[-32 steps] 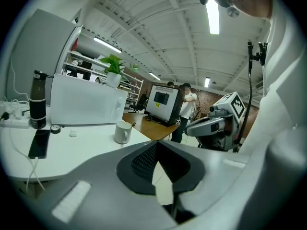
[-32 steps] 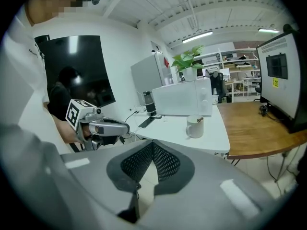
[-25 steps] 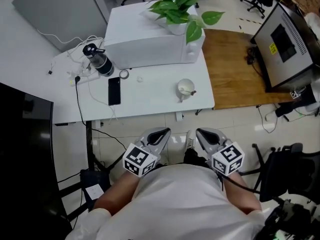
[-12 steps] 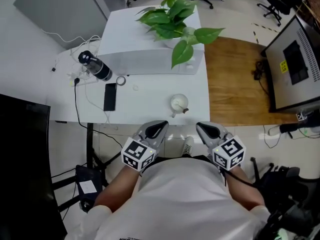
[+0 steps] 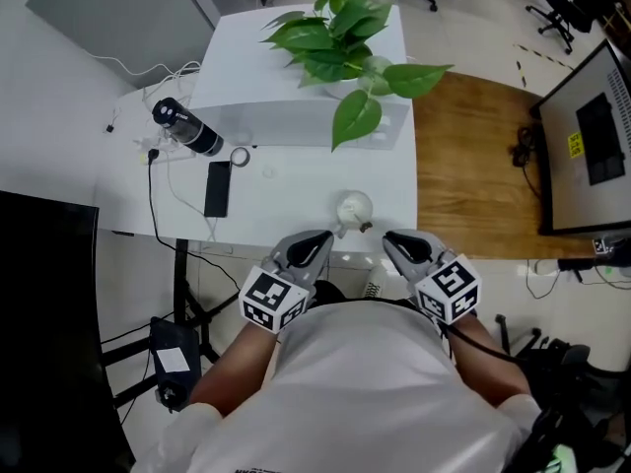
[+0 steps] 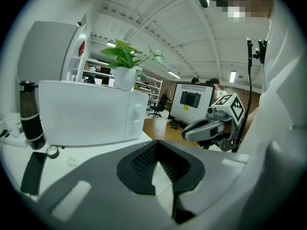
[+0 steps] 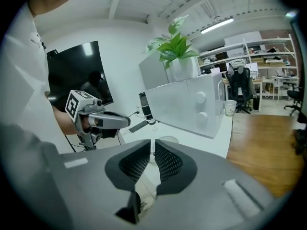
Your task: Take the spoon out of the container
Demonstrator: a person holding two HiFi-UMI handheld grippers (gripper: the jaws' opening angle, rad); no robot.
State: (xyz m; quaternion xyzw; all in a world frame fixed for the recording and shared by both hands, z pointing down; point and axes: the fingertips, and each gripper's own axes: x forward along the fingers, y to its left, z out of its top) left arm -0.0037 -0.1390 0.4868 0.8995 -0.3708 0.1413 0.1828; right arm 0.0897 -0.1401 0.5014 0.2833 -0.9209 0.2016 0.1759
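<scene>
A small white cup [image 5: 353, 207] stands near the front edge of the white table [image 5: 296, 200]. A spoon [image 5: 363, 226] rests in it, its dark handle end over the rim toward me. My left gripper [image 5: 315, 243] hovers just below and left of the cup, its tips touching with nothing between them. My right gripper [image 5: 396, 243] hangs just below and right of the cup; its jaws are opening to a thin slit and hold nothing. In the right gripper view the cup [image 7: 168, 139] peeks out behind the jaws. The left gripper view hides the cup.
A white microwave-like box [image 5: 296, 101] with a leafy plant [image 5: 340, 37] fills the table's back. A black bottle [image 5: 185, 127], tape roll [image 5: 239, 157], phone [image 5: 217, 188] and cables lie at the left. A dark monitor [image 5: 44, 294] stands at the far left and wooden flooring [image 5: 473, 166] lies to the right.
The table and cup have come much nearer to both grippers, which now sit right by the table's front edge on either side of the cup.
</scene>
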